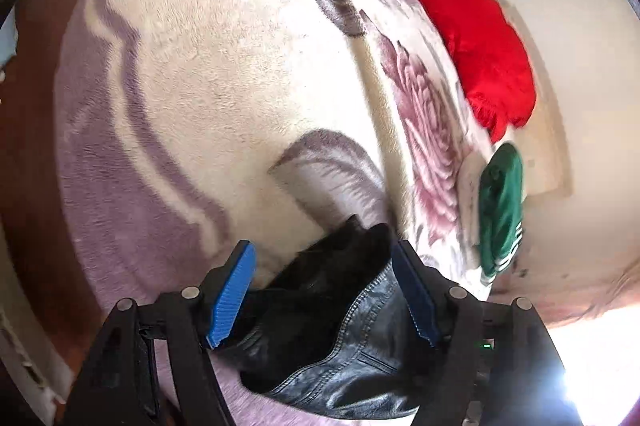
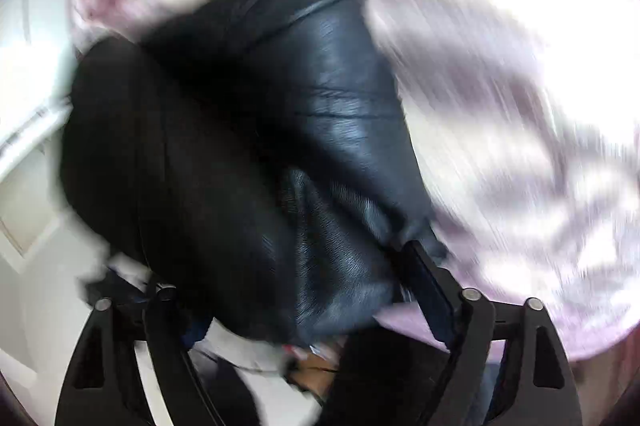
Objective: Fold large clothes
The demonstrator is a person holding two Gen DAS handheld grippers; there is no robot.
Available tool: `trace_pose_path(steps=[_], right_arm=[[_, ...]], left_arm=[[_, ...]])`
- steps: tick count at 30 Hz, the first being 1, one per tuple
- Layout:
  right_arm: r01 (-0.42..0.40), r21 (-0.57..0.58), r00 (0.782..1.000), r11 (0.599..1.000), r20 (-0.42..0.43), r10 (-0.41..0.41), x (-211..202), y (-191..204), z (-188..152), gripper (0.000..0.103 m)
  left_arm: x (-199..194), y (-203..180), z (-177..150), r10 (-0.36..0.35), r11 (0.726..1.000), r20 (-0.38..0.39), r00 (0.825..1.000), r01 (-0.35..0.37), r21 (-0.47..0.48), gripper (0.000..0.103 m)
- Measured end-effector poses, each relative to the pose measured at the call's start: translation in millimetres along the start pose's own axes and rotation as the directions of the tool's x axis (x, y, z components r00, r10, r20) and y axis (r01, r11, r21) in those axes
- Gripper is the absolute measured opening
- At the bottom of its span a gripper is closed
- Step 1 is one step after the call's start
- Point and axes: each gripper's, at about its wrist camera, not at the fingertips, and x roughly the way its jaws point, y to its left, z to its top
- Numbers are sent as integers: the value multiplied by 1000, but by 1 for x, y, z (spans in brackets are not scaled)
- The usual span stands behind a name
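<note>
A black leather jacket (image 1: 340, 338) is lying bunched between the left gripper (image 1: 324, 290), jaws apart; the right gripper (image 2: 304, 298) is blurring, jaw state unclear, likely for spreading it on the bed blanket (image 1: 200, 86).

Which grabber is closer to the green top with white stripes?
Left. The left gripper faces the green top, which lies ahead to its right on the blanket. The right gripper sees only the black jacket; no green top shows there.
</note>
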Motion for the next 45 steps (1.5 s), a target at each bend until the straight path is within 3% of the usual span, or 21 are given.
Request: trace_pose_path(steps=[3, 7, 10, 12, 14, 15, 18, 20, 21, 23, 25, 28, 29, 31, 34, 36, 37, 38, 40, 43, 45], right_arm=[[45, -116, 998, 992, 49, -40, -19, -5, -20, 87], [140, -321, 969, 937, 240, -63, -68, 27, -33, 95], [274, -506, 941, 818, 316, -120, -74, 67, -15, 96], [345, -602, 932, 720, 307, -191, -47, 104, -4, 96], [357, -663, 930, 658, 317, -186, -34, 135, -2, 66], [389, -648, 915, 655, 353, -195, -34, 147, -7, 39], [168, -474, 957, 865, 287, -28, -57, 133, 15, 31], [-107, -241, 958, 965, 235, 165, -68, 83, 24, 29], [-203, -141, 944, 969, 234, 232, -66, 60, 24, 28], [-369, 59, 905, 928, 252, 344, -59, 6, 29, 28], [-422, 164, 883, 891, 297, 364, -43, -25, 32, 27], [-396, 156, 892, 905, 298, 339, -40, -37, 46, 27], [-343, 93, 911, 935, 276, 307, -42, -27, 51, 29], [-259, -19, 936, 966, 242, 256, -54, -8, 52, 42], [-130, -190, 962, 973, 213, 171, -69, 26, 42, 62], [-6, -276, 974, 961, 217, 69, -74, 47, 32, 55], [35, -292, 968, 956, 247, 40, -75, 55, 28, 36], [19, -286, 969, 958, 243, 54, -78, 57, 24, 35], [-115, -233, 966, 966, 200, 163, -84, 57, 12, 30], [-353, -74, 916, 933, 176, 361, -85, 33, -3, 29], [-482, 89, 866, 871, 200, 459, -72, -2, -6, 28]], left_arm=[[4, -2, -20, 25, 999, -24, 999, -25, 20, 69], [13, -5, -55, 59, 998, -74, 995, -57, 21, 69], [15, -3, -78, 43, 998, -96, 994, -46, -30, 69], [21, -2, -92, 49, 997, -107, 993, -55, -48, 69], [21, -1, -99, 59, 997, -107, 993, -65, -51, 69], [22, 0, -103, 58, 997, -112, 992, -64, -52, 69], [27, 6, -113, 58, 996, -124, 991, -67, -65, 69], [29, 11, -116, 47, 994, -125, 991, -59, -95, 69], [31, 14, -117, 31, 993, -125, 992, -45, -112, 69], [36, 19, -118, 10, 990, -138, 990, -29, -138, 69], [44, 22, -118, -11, 987, -155, 988, -14, -159, 69], [54, 22, -111, -44, 984, -158, 986, 15, -180, 69], [57, 21, -107, -45, 983, -158, 986, 16, -181, 69], [65, 19, -100, -66, 982, -151, 986, 37, -186, 69], [78, 15, -92, -51, 982, -149, 988, 23, -186, 69], [82, 13, -92, -45, 982, -138, 989, 18, -188, 70], [82, 14, -93, -38, 982, -135, 990, 12, -190, 70], [81, 15, -94, -36, 980, -129, 991, 10, -197, 70], [77, 18, -98, -48, 977, -113, 992, 23, -213, 70], [73, 23, -101, -53, 976, -107, 993, 28, -218, 70], [73, 23, -100, -51, 977, -111, 992, 27, -212, 70]])
